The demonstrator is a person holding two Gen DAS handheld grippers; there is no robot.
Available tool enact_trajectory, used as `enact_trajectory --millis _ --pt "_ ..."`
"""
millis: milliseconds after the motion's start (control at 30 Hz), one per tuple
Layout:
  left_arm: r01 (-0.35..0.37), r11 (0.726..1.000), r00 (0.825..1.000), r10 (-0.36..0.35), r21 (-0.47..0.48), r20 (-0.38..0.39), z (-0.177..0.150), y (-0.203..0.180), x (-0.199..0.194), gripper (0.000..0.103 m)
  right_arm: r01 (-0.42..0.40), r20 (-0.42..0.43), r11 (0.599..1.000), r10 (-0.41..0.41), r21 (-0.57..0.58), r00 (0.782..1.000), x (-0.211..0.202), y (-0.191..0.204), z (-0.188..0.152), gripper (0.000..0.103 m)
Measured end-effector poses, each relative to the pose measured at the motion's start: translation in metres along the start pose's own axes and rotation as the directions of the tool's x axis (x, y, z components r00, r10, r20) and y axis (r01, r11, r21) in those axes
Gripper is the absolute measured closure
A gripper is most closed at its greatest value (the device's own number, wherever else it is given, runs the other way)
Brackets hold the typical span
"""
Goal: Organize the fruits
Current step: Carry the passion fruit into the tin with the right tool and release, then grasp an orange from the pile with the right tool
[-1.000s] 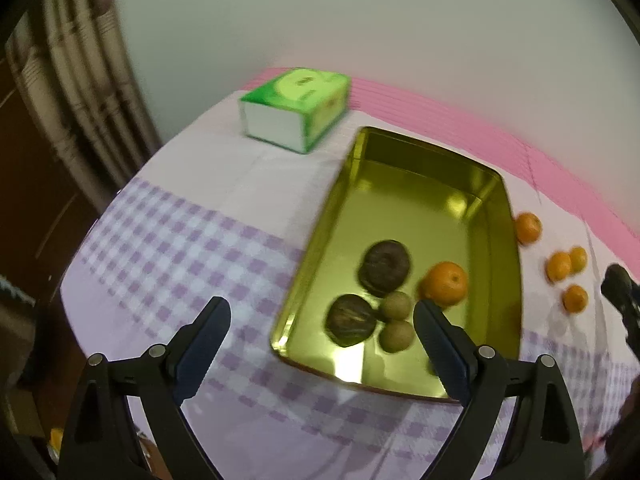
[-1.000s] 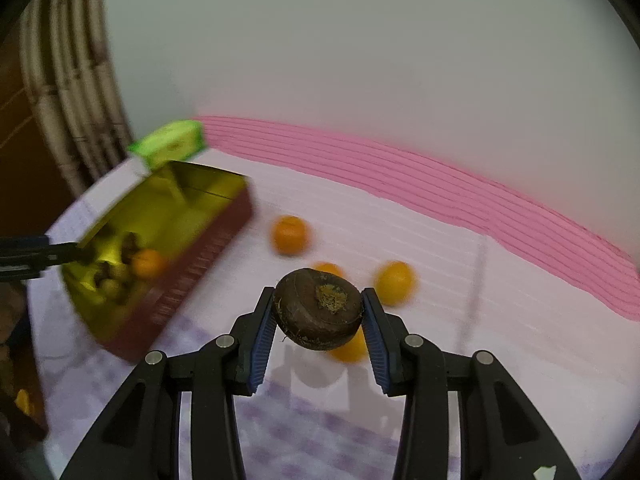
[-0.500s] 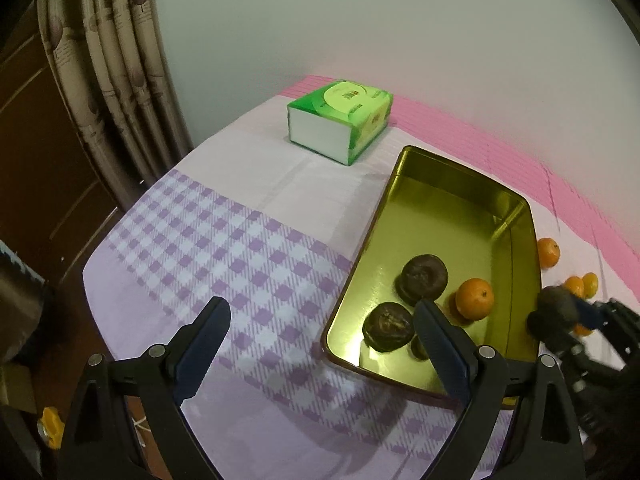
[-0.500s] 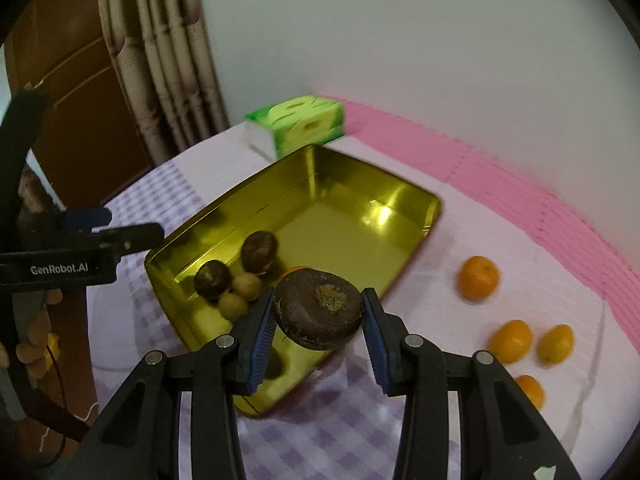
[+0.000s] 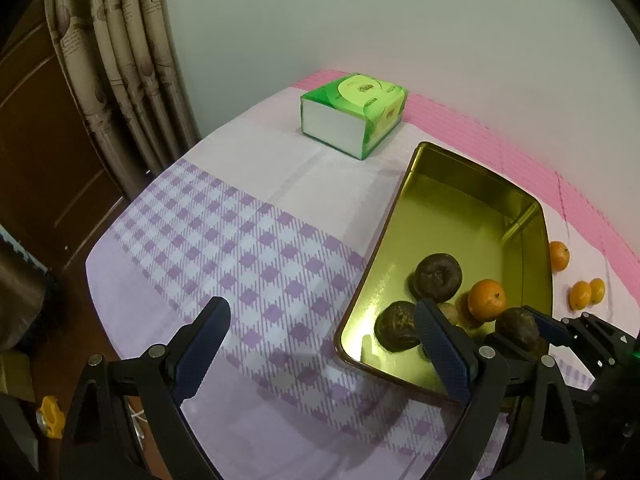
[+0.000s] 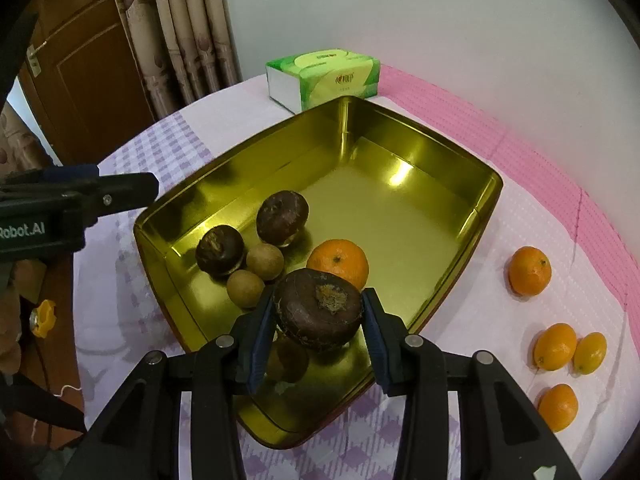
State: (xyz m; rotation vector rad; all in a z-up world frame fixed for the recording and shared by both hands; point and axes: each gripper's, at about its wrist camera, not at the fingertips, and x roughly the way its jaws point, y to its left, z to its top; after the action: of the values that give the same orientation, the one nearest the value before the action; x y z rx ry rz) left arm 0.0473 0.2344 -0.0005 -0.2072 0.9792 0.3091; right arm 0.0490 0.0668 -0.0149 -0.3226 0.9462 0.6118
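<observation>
My right gripper (image 6: 318,334) is shut on a dark brown round fruit (image 6: 318,308) and holds it over the near end of the gold tray (image 6: 460,160). In the tray lie two more dark brown fruits (image 6: 282,218), two small tan fruits (image 6: 265,261) and an orange (image 6: 338,264). Several oranges (image 6: 530,270) lie on the cloth to the tray's right. My left gripper (image 5: 320,344) is open and empty, above the checked cloth left of the tray (image 5: 440,192). The held fruit (image 5: 518,328) and the right gripper (image 5: 560,330) show at the right of the left wrist view.
A green tissue box (image 5: 354,114) stands behind the tray near the wall. Curtains (image 5: 128,64) and a wooden door (image 6: 92,64) are beyond the table's left edge. A pink mat (image 6: 520,148) runs along the wall.
My right gripper has carried the dark fruit leftward from the loose oranges to over the tray's near end. My left gripper has drawn back and to the left, still open.
</observation>
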Motion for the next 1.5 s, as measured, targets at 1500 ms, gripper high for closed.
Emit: enact_trajectory --millis 1500 --pt "0.065 0.995 0.998 -0.064 0.079 -0.018 -0.005 -0.02 0.003 0.01 0.164 -0.009 0.972 -0.165 0.17 0.986 -0.073 -0.155 -0.081 0.059"
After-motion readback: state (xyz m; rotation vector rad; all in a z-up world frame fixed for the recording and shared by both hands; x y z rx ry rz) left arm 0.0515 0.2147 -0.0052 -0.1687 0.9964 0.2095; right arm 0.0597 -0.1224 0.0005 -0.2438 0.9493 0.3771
